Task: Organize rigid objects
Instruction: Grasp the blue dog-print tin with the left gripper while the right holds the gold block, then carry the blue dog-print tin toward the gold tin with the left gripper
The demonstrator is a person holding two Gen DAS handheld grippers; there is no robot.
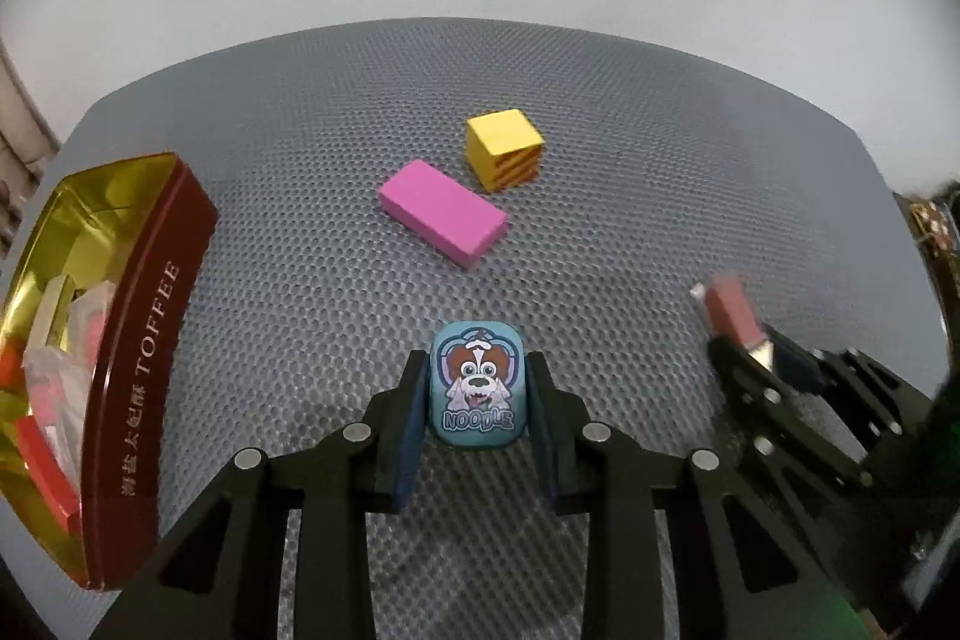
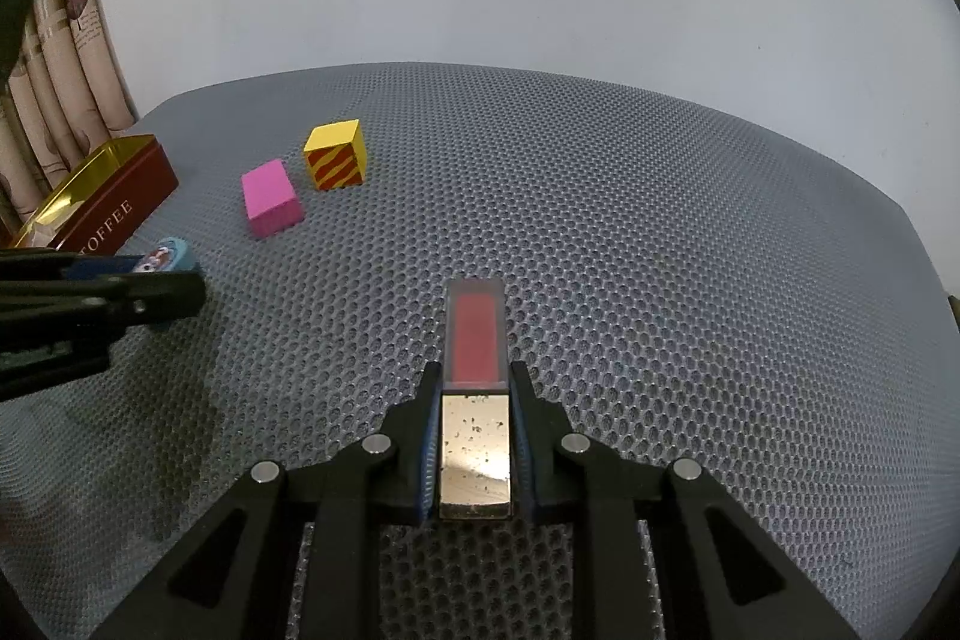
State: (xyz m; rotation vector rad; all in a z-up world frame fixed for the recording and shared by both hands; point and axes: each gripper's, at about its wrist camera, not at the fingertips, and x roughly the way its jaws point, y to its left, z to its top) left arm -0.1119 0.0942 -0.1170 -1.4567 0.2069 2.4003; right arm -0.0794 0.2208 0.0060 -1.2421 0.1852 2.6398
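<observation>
Reading "NOODLE" in outlined letters beneath a cartoon dog on the face of the blue tag [image 1: 477, 383]. Showing "TOFFEE" in pale capitals along the dark red side wall of the tin [image 1: 153, 322], also legible from the right wrist view as "OFFEE", the first letter being cut off. Running beside it, a row of Chinese characters too small and skewed to make out.
</observation>
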